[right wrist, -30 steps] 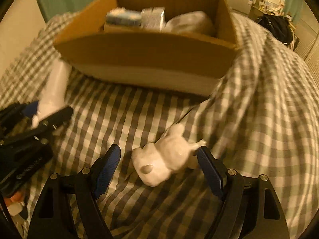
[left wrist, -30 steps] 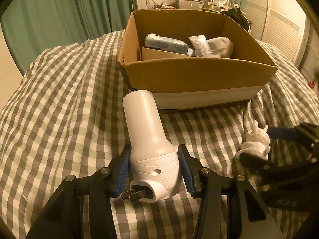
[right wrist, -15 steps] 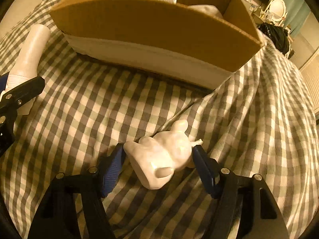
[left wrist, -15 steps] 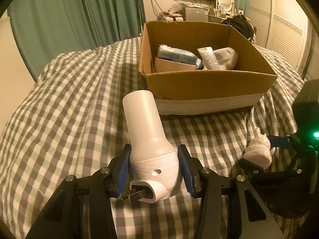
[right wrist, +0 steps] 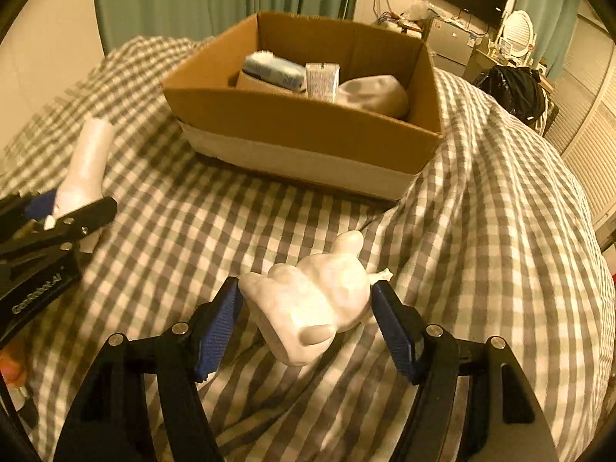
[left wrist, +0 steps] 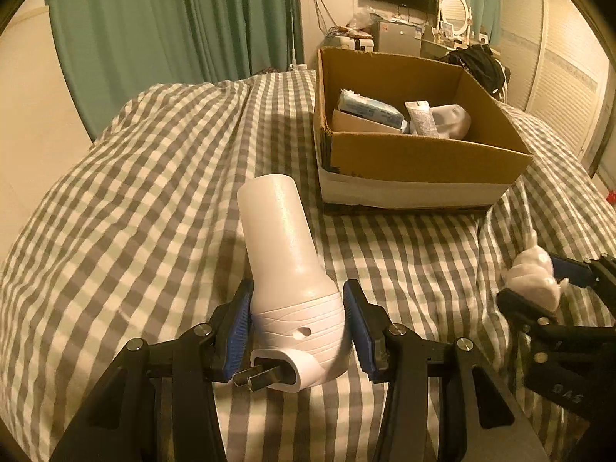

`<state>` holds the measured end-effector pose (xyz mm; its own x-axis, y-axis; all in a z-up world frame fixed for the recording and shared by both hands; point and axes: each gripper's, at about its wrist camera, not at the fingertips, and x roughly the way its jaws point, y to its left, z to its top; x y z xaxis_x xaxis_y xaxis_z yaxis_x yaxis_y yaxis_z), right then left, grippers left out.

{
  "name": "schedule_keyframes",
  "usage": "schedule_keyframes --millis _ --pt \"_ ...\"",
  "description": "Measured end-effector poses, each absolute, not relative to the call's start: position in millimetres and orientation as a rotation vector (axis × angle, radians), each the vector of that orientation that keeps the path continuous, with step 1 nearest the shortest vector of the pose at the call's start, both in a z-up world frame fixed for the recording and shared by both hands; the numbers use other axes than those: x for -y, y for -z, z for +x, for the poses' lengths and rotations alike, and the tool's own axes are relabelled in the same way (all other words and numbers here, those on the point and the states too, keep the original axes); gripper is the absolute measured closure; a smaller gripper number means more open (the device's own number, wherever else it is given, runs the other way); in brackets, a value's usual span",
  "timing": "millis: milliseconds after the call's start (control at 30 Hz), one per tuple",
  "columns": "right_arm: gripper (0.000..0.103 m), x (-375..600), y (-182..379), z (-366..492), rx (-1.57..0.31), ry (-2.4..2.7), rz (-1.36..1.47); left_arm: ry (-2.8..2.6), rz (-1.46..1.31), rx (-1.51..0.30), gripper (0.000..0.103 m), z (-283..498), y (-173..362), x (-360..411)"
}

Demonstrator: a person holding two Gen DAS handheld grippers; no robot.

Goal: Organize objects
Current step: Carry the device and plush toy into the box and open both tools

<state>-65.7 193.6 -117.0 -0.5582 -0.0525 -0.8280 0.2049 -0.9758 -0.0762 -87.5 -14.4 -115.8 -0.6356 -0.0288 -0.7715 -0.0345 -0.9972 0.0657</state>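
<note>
My left gripper (left wrist: 298, 331) is shut on the wide base of a white plug-in device (left wrist: 287, 269) with a long tube, held above the checked bedspread. It also shows at the left of the right wrist view (right wrist: 86, 169). My right gripper (right wrist: 306, 319) is shut on a white animal figurine (right wrist: 315, 300), lifted off the bed; the figurine also shows at the right of the left wrist view (left wrist: 533, 275). An open cardboard box (left wrist: 415, 154), also in the right wrist view (right wrist: 300, 127), stands ahead on the bed and holds a blue packet (left wrist: 369, 106), a tube and a white object.
The grey and white checked bedspread (left wrist: 154, 192) is rumpled, with a fold at the box's right corner. Green curtains (left wrist: 173, 23) hang behind. A dresser with a mirror, a TV and a black bag (right wrist: 512, 88) stand at the back right.
Both grippers have risen with their objects; the box now looks lower and farther. The right gripper closed on the figurine and lifted it off the bedspread.
</note>
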Motion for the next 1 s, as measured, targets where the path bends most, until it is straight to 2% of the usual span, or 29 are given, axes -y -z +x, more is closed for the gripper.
schedule_keyframes --millis 133,467,700,1000 --pt "0.034 -189 106 -61 -0.17 2.651 1.341 -2.832 -1.295 -0.109 0.055 -76 102 11" --pt "0.034 -179 51 -42 -0.193 2.707 1.127 -2.829 -1.125 -0.081 0.055 -73 43 -5" --pt "0.034 -185 2 -61 -0.164 2.745 0.986 -2.864 -1.009 -0.097 0.055 -99 3 -15" --pt "0.034 -186 -47 -112 -0.183 2.786 0.864 -2.882 -0.959 -0.139 0.055 -152 -14 -25"
